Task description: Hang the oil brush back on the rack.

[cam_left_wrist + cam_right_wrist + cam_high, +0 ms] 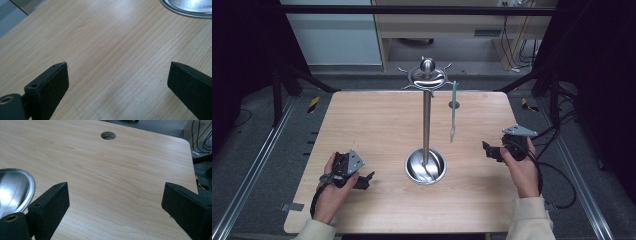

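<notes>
A steel utensil stand (427, 117) rises from the middle of the wooden table (377, 125), its round dished base (425, 166) sitting toward the near side and a ring of curved hooks (427, 76) crowning the slim pole. From a hook on the stand's right side hangs a pale green utensil (453, 111), long and narrow, dangling free above the tabletop just right of the pole; its exact kind is too small to tell. The left gripper (364, 180) lies low at the near left of the table in the person's left hand (332, 192), pointing toward the base and near it without touching. In the left gripper view its jaws stand spread wide with bare wood between them, and the rim of the base shows at the top right. The right gripper (488, 149) is held in the right hand (523, 170) at the near right, well apart from the hanging utensil. In the right gripper view its jaws are likewise wide apart and hold nothing, the base's rim at the left and the table's round cable hole (108, 135) ahead.
</notes>
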### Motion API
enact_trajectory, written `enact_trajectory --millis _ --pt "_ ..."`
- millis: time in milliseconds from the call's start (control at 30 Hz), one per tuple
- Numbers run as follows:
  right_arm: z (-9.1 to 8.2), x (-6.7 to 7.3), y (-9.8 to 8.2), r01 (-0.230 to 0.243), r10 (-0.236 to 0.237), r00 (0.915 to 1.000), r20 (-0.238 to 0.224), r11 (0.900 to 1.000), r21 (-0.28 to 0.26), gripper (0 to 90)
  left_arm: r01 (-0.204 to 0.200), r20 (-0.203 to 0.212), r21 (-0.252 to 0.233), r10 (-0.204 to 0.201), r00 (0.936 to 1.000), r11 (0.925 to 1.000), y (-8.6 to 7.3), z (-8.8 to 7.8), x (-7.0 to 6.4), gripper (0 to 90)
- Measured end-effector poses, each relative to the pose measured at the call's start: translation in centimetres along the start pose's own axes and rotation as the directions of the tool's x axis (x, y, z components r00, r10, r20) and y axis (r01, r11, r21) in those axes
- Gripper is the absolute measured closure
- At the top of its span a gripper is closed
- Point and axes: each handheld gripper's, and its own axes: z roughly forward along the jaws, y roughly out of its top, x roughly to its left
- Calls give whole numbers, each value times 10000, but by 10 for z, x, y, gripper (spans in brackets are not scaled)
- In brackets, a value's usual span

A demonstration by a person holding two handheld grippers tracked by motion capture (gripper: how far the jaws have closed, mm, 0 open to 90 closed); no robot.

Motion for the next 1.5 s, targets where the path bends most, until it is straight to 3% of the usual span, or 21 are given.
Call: enact_trajectory --millis 267,633,867,1267,1500 --pt "9 3 -8 260 -257 9996 -101 9993 286 88 18 19 -33 -18 10000 10000 0 0 -1 32" --pt "26 15 -18 495 -426 9965 -721 9941 964 81 -9 50 0 9 10000 10000 0 1 -1 32" --pt "34 22 -23 494 -387 9939 -1030 9935 1030 81 -13 63 3 13 10000 10000 0 1 -1 32" --pt "43 34 -29 185 -107 9933 -1155 9976 666 87 -27 83 -27 28 10000 10000 0 1 -2 32" --pt "48 39 -32 325 -241 9929 -1167 9970 704 85 -14 97 -53 14 10000 10000 0 1 -2 32"
